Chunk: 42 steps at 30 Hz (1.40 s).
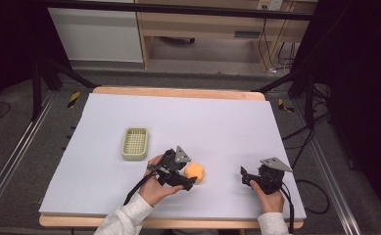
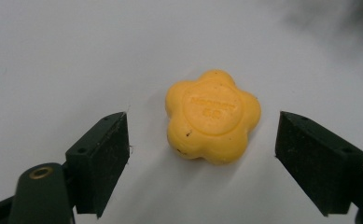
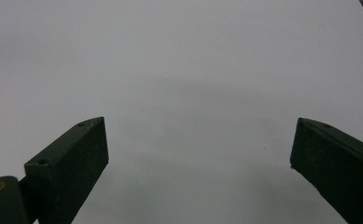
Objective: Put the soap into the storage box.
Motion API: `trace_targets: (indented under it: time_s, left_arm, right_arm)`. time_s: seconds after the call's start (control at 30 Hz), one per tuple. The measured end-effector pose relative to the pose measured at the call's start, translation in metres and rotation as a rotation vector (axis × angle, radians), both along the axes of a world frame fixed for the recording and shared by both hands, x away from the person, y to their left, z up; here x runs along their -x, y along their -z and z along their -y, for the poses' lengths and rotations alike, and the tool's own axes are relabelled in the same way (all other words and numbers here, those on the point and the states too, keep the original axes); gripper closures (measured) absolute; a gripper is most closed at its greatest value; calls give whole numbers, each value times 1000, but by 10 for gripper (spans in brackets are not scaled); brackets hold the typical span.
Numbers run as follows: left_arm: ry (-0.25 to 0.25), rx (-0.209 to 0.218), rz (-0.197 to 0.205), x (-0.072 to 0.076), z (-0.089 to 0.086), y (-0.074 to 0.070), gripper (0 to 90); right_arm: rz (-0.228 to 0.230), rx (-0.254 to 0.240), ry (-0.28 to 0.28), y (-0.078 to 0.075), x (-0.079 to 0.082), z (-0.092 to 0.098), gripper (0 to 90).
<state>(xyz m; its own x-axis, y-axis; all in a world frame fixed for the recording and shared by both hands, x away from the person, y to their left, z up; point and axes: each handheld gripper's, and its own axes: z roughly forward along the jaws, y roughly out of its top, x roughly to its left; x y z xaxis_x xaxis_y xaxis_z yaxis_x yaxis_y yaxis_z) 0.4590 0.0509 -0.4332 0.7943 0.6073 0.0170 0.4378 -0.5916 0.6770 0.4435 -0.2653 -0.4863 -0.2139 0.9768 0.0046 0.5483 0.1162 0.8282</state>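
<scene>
A yellow-orange flower-shaped soap lies on the white table cover near the front middle. In the left gripper view the soap rests flat between the two black jaws, which stand wide apart and touch nothing. My left gripper is open right beside the soap, held by a hand in a white sleeve. A pale green slotted soap dish sits to the left, a little farther back. My right gripper hovers at the front right, open, with only bare white surface between its jaws.
The white cover spans the wooden table, with bare room at the back and right. Cables trail from both grippers over the front edge. Black frame legs and a wooden shelf stand beyond the table.
</scene>
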Motion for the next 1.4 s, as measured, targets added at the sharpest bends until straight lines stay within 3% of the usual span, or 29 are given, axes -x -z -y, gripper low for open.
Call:
trace_targets:
  time_s: [0.53, 0.77, 0.97, 1.1, 1.4]
  left_arm:
    - [27, -56, -21, -6, 14, 6, 171]
    - [24, -60, -25, -8, 18, 10, 175]
    - [44, -89, -52, -11, 23, 16, 181]
    - [45, -105, -47, -13, 25, 18, 185]
    - [47, -114, -63, -16, 29, 22, 204]
  right_arm:
    - [-3, 4, -2, 0, 0, 0, 47]
    - [-2, 5, -2, 0, 0, 0, 47]
    - [-3, 4, -1, 0, 0, 0, 47]
    - [-1, 6, -2, 0, 0, 0, 47]
    - [-5, 2, 0, 0, 0, 0, 47]
